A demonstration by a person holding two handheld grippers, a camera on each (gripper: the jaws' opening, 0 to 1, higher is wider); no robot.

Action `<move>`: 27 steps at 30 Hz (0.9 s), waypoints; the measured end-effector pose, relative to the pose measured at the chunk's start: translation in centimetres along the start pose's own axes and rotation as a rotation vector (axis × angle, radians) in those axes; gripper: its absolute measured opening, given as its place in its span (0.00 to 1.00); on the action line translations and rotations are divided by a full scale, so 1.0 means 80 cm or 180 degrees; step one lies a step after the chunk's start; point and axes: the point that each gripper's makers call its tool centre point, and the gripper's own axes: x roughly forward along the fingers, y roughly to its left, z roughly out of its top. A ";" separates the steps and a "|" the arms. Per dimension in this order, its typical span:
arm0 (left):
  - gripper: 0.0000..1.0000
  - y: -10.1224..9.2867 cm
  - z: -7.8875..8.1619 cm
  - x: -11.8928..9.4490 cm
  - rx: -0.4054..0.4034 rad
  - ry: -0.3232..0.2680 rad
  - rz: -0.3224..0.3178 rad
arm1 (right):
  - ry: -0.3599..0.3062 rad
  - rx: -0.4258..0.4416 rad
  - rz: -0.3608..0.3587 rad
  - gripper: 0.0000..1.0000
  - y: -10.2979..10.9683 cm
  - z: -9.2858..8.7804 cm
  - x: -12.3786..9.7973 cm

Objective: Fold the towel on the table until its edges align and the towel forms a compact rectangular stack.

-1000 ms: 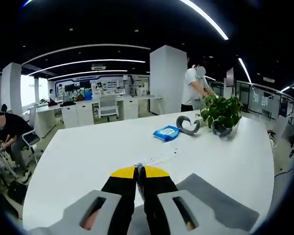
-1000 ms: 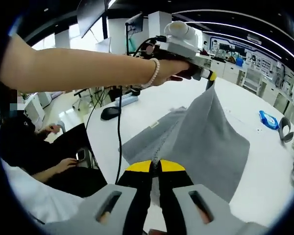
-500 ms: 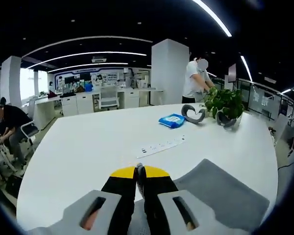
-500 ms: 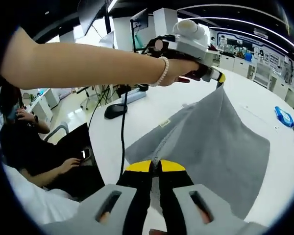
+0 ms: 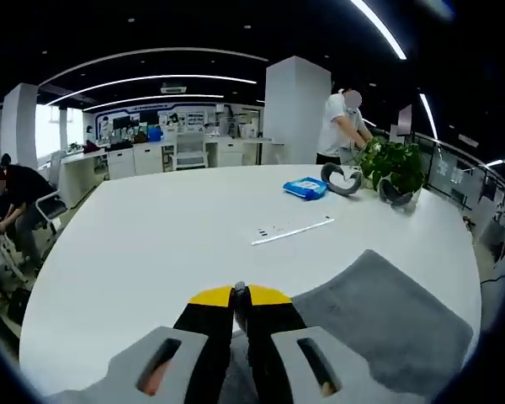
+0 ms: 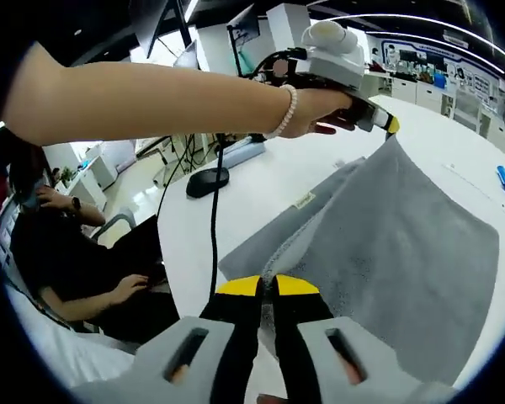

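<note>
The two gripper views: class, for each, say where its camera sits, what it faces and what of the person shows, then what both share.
Left gripper view: rides the left gripper, looking across the white table toward a potted plant; no part of the person shows.
Right gripper view: rides the right gripper, facing the person's forearm and the left gripper lifting a towel corner.
Shared: the grey towel, the table.

Finding no readable text, number or brand anywhere. Showing only a small pale tag on the grey towel, too blurred to read. Carrying print too small to make out on the blue packet lying on the white table. Blurring the far wall signage past reading.
</note>
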 end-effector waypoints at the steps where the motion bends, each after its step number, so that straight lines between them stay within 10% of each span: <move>1: 0.05 0.002 -0.003 0.002 -0.0017 0.0011 0.0003 | 0.0010 0.0019 0.0026 0.03 0.001 -0.002 0.004; 27: 0.09 0.025 -0.031 -0.020 -0.0510 -0.0043 0.0085 | -0.0169 -0.0140 0.0191 0.12 0.005 0.006 0.027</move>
